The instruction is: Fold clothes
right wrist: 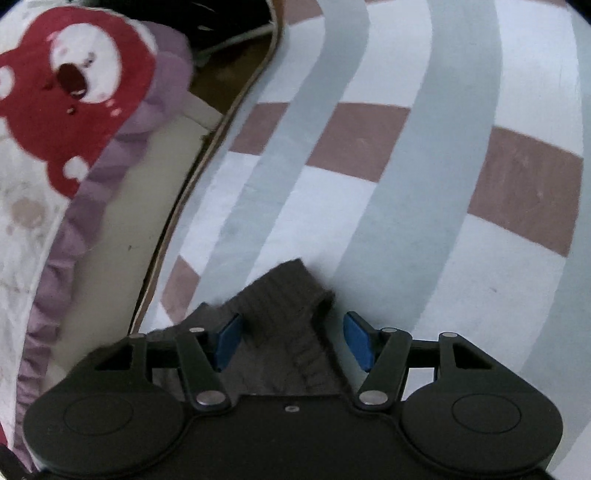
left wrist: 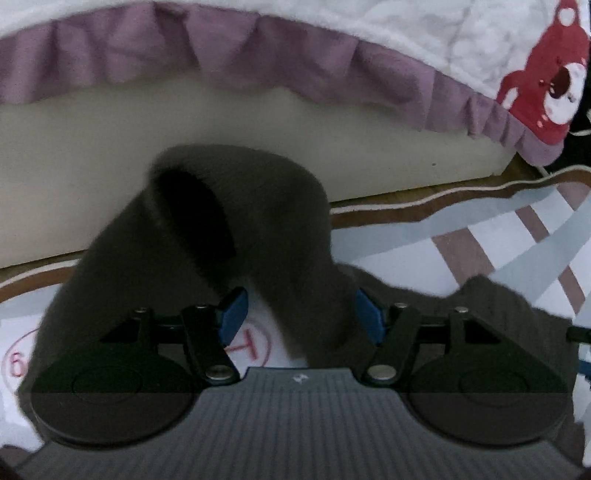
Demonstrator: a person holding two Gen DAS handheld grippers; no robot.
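The work surface is a mat (right wrist: 424,155) on the floor, patterned with pale grey-blue bands, white fields and dusty-brown blocks, and edged with a brown border and a thin white line. Beyond it, at about 12 o'clock in the left wrist view, stands the cream side of a bed (left wrist: 110,147). A white quilted bedspread (left wrist: 424,29) with a mauve ruffle (left wrist: 229,48) hangs over the bed. At 2 o'clock in that view the bedspread carries a red cartoon bear (left wrist: 546,85) with a white muzzle; the right wrist view shows the same bear at 10 o'clock.

White paper sheets lie on the mat under the left gripper (left wrist: 301,314). One sheet (left wrist: 258,339) bears a red hand-drawn circle around a mark that looks like an "H". At 8 o'clock a second sheet (left wrist: 11,354) has another red circle holding what may be a "6", partly hidden.

The dark grey-brown knitted garment (left wrist: 207,229) is the thing to fold. In the left wrist view a sleeve with its open cuff arches up from between the blue pads (left wrist: 232,314); the left gripper stands fairly wide, and cloth runs through the gap against the right-hand pad, but whether it is pinched I cannot tell. In the right wrist view a ribbed edge of the garment lies between the pads of the right gripper (right wrist: 291,339), which is spread wide, with clear space at the right pad.
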